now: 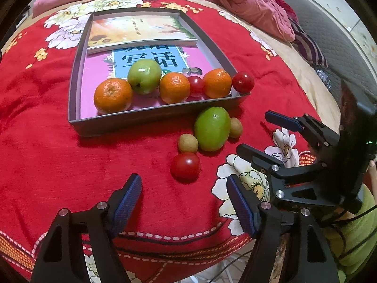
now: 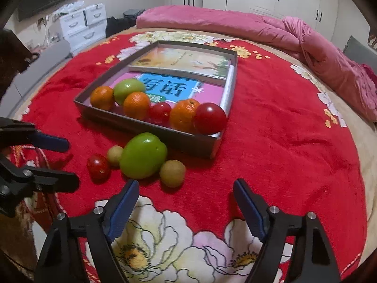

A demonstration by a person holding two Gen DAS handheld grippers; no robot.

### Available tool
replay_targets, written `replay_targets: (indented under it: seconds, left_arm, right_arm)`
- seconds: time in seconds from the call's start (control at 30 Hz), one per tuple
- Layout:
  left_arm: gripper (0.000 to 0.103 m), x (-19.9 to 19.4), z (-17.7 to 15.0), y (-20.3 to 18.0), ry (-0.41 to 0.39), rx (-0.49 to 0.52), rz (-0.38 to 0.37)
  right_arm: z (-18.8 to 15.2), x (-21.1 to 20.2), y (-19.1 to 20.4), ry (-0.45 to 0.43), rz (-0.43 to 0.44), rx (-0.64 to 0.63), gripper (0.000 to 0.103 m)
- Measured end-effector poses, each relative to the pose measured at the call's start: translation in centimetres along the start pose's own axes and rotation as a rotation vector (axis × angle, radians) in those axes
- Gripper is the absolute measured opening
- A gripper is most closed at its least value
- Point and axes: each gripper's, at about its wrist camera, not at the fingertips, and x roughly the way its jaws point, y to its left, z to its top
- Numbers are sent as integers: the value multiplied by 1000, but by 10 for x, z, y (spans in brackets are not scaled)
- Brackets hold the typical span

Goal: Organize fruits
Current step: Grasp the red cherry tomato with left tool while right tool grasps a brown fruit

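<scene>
1. Two views are given. In the left wrist view, the left gripper [image 1: 183,200] is seen low in the frame with its blue-padded fingers spread wide and nothing held between them, above a red flowered blanket [image 1: 47,160].
2. A small red tomato [image 1: 185,166] lies just ahead of the fingers, touching a small brown fruit [image 1: 187,143]; a large green apple [image 1: 212,129] sits beside it, with a second brown fruit [image 1: 235,127] on its far side.
3. Behind these, a grey tray [image 1: 150,115] holds books, three oranges, a green apple and two tomatoes.
4. The right gripper [image 1: 256,134] is seen at the right, its fingers apart and empty.
5. In the right wrist view, the right gripper [image 2: 186,202] is shown with fingers spread wide, holding nothing.
6. The green apple [image 2: 143,156], both brown fruits and the loose tomato [image 2: 98,167] lie on the blanket just before the tray [image 2: 188,141].
7. The left gripper [image 2: 68,162] is seen at the left edge, fingers parted.
</scene>
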Motion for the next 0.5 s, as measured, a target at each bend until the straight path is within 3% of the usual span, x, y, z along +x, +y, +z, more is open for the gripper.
replay_targets:
  seconds: [0.27, 0.5]
  left_arm:
    - [63, 9, 1, -1, 8, 11, 1]
    - [56, 17, 4, -2, 14, 12, -9]
  right_arm:
    - [5, 4, 17, -11, -4, -104, 82]
    - [3, 19, 15, 18, -9, -120, 81]
